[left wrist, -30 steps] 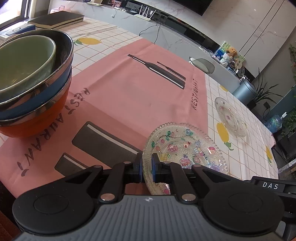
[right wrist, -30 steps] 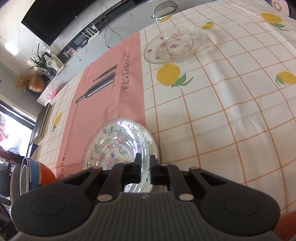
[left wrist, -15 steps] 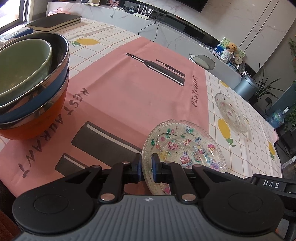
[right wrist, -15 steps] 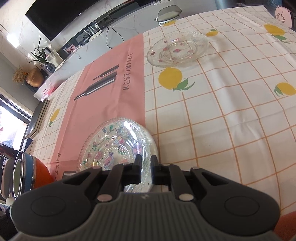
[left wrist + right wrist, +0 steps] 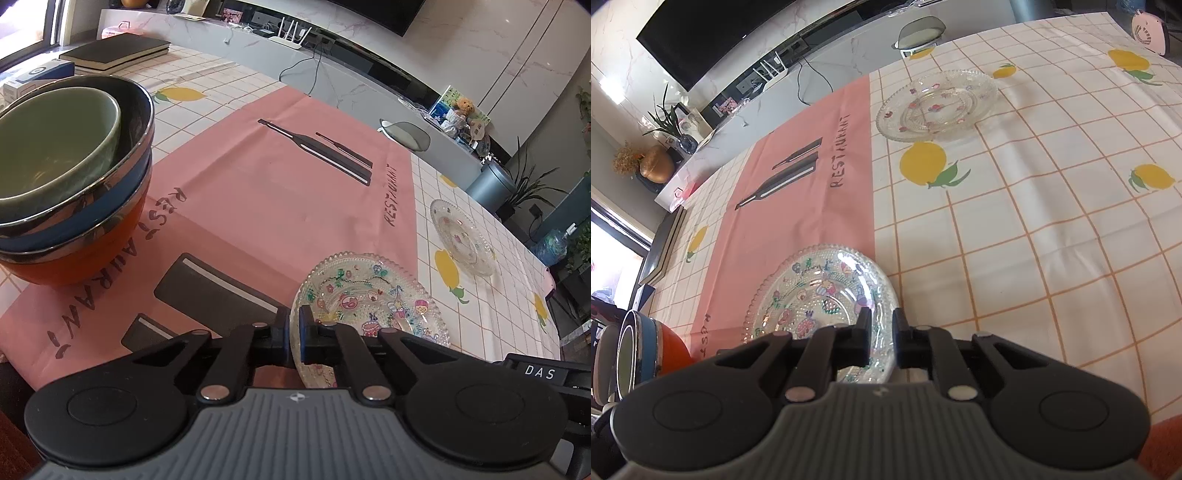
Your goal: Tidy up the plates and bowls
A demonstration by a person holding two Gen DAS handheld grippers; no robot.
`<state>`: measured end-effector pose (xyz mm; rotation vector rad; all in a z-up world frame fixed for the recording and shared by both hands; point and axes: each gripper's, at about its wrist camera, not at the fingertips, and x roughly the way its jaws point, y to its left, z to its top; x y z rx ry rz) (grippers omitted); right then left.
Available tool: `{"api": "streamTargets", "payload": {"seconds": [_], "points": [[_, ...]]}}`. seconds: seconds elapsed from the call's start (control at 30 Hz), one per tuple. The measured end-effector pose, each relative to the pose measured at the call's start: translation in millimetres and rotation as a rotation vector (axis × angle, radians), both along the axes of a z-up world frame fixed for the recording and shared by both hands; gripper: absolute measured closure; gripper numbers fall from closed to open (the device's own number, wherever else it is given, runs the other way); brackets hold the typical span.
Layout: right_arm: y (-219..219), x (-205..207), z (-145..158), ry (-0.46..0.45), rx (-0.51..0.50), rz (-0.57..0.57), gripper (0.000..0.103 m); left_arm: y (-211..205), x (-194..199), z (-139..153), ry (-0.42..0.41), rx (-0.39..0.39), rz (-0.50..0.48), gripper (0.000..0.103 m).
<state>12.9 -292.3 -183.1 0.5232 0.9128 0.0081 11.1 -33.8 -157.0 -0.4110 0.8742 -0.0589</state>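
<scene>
Glass plate (image 5: 373, 299) on pink mat (image 5: 266, 192), stacked bowls (image 5: 70, 177) left, second plate (image 5: 461, 236) beyond

Your left gripper (image 5: 294, 338) wore a matte black shell: two broad rounded lobes, each stamped with a shallow circular recess, flanking a grey ribbed centre panel that carried a small white emblem at its top edge. From the lobes two angular black link arms ran forward to short, blocky black fingers (image 5: 282, 334), and a round silver pin sat at the base of each arm, with smaller ones further along. At its far right edge a black block showed the white letters "DAS". Your right gripper (image 5: 880, 341) looked the same in build: black lobes, grey ribbed panel, silver pins, squared black fingers (image 5: 862, 343).
</scene>
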Motion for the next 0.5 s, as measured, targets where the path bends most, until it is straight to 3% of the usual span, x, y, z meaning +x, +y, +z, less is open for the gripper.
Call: {"api": "streamTargets", "payload": {"seconds": [0.1,0.27,0.37,0.5], "points": [[1,0,0,0.006,-0.01,-0.003,0.101,-5,0,2,-0.001,0.034,-0.019,0.1],[4,-1,2,0.008,-0.041,0.009,0.102,-2,1,2,0.011,0.025,-0.032,0.1],[3,-1,2,0.007,-0.033,0.006,0.102,-1,1,4,0.009,0.046,0.0,0.089],[0,-6,9,-0.029,-0.034,-0.021,0.097,-3,-2,15,-0.041,0.069,0.011,0.089]]}}
